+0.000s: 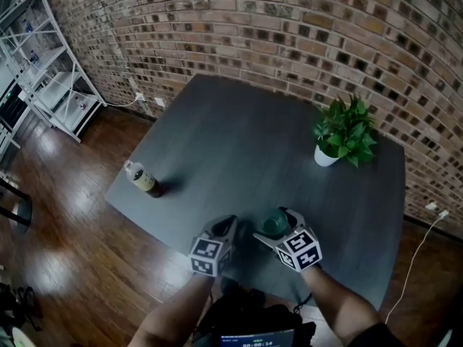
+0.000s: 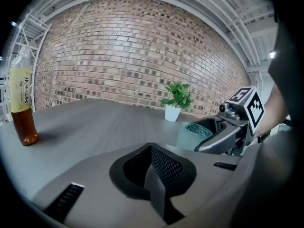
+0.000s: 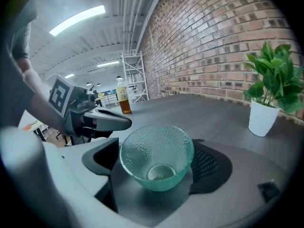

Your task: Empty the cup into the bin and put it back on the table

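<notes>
The right tongs [image 3: 156, 167] are being held spread wide around the cup [image 3: 156, 148], with no grip being made on it; the cup is sitting upright and apparently empty near the front edge of the table [image 1: 239, 143]; the left tongs [image 2: 152, 170] are being held closed on nothing, just beside; emptying and return are being judged done, only withdrawal being left; being counted: two tongs, one cup, one bottle [image 1: 142, 180], one potted plant [image 1: 344, 132]; no bin is being shown.

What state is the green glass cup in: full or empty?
Empty: the right gripper view looks into the green glass cup and shows its bare bottom, nothing inside.
</notes>
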Available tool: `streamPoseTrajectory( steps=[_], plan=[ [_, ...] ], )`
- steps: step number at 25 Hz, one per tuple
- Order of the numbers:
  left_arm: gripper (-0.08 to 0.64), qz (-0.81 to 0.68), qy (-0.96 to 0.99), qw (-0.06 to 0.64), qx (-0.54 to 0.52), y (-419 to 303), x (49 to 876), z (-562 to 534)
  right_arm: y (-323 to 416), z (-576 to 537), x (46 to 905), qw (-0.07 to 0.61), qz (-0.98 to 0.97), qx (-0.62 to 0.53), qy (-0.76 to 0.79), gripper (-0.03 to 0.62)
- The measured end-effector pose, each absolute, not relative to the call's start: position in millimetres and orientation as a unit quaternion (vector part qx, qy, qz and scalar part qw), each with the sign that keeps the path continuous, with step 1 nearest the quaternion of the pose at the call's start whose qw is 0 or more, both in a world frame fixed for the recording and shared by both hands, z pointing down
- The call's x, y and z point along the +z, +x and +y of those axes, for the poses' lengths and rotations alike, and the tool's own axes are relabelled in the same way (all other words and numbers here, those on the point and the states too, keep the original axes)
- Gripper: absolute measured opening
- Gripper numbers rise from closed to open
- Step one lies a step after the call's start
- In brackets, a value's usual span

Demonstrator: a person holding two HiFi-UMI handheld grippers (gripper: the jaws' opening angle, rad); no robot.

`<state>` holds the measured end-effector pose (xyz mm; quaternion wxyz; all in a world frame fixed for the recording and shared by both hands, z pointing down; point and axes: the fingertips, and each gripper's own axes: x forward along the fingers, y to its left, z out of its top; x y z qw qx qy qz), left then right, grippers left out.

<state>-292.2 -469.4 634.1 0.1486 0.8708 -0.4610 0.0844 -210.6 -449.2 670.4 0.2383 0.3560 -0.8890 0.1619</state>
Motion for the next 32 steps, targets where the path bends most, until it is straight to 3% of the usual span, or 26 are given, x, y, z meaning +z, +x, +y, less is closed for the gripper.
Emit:
streamPoseTrajectory(
  steps=[11, 13, 20, 32],
  plan=[
    [-0.005, -0.451, 0.877, 0.146, 0.083, -281, 637, -466, -213, -456, 676, 0.227, -0.89, 0.152, 0.365, 0.465],
    [-0.005, -0.45, 0.878, 0.144, 0.081, -281, 635, -467, -211, -457, 676, 0.224, -0.889, 0.149, 0.371, 0.42],
    [-0.005, -0.45, 0.878, 0.143, 0.075, -281, 633, -464, -210, -458, 670, 0.211, -0.891, 0.134, 0.379, 0.414],
    [-0.005, -0.443, 0.886, 0.127, 0.045, -281, 581, -462, -208, -450, 627, 0.185, -0.899, 0.121, 0.379, 0.408]
  ],
)
